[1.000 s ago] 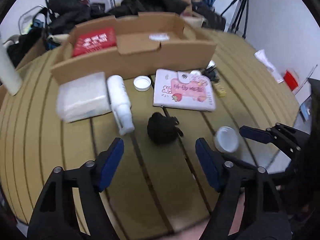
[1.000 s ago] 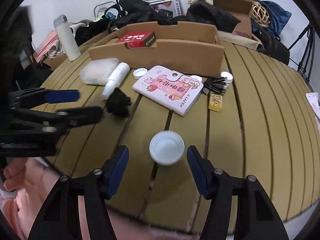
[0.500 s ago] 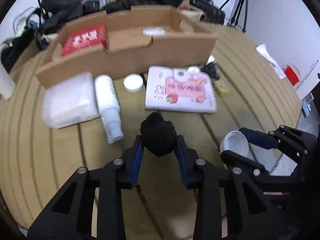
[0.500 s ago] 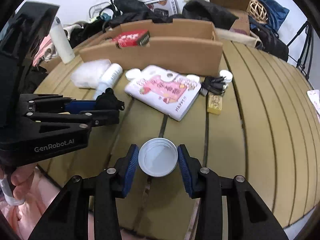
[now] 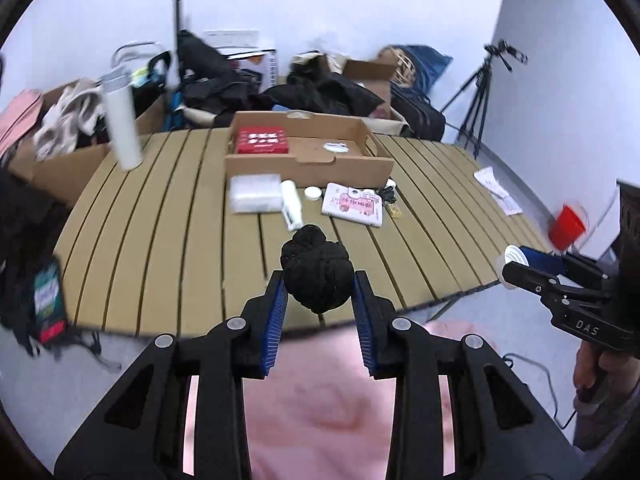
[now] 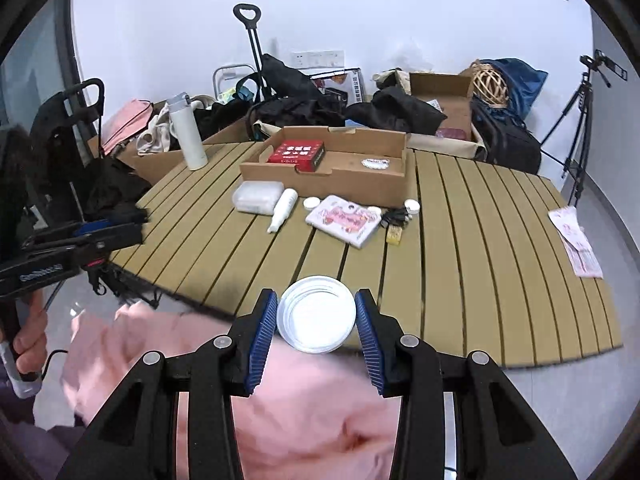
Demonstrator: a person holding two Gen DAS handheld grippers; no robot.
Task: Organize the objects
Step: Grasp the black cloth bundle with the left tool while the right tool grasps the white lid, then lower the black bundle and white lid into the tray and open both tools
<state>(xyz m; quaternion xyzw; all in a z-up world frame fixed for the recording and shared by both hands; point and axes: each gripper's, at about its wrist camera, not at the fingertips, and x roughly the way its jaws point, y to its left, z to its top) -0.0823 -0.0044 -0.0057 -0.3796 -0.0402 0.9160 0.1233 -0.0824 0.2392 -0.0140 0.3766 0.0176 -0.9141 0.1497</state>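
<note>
Black bundle (image 5: 316,276) fills left view; white lid (image 6: 316,314) right.

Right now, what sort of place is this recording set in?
Probably a cluttered workroom or makeshift recording room: a slatted table, bags and cardboard boxes heaped along the wall, and a camera tripod.

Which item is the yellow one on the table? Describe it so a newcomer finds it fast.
Start at the open cardboard box on the slatted table. In front of its right end lies a pink strawberry-print card. Just right of it, below the black cables, is the small yellow block, the only yellow item there.
</note>
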